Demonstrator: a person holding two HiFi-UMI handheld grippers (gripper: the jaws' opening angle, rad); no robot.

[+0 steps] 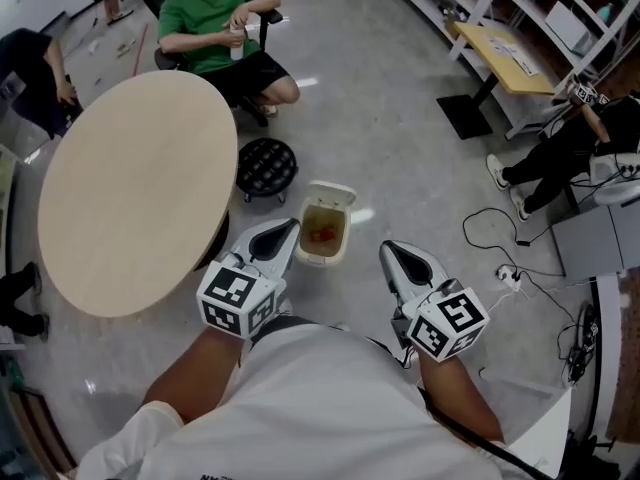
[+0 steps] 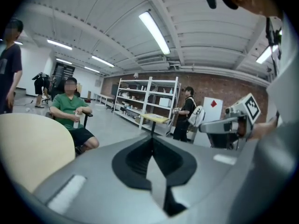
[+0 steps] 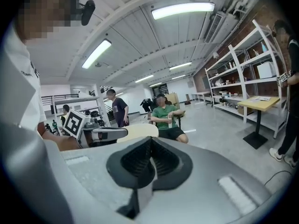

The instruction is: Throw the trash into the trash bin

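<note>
We look steeply down from the head onto the round worktop (image 1: 140, 188), left. Cameras on the left hand-held gripper (image 1: 287, 230) and right hand-held gripper (image 1: 392, 251) look almost level across the room, sharing the seated person (image 2: 70, 113).

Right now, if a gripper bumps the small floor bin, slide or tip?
Probably slides: the trash bin looks small and nearly empty on a glossy floor. Its open lid stands at one end, so a high push might tip it.
</note>
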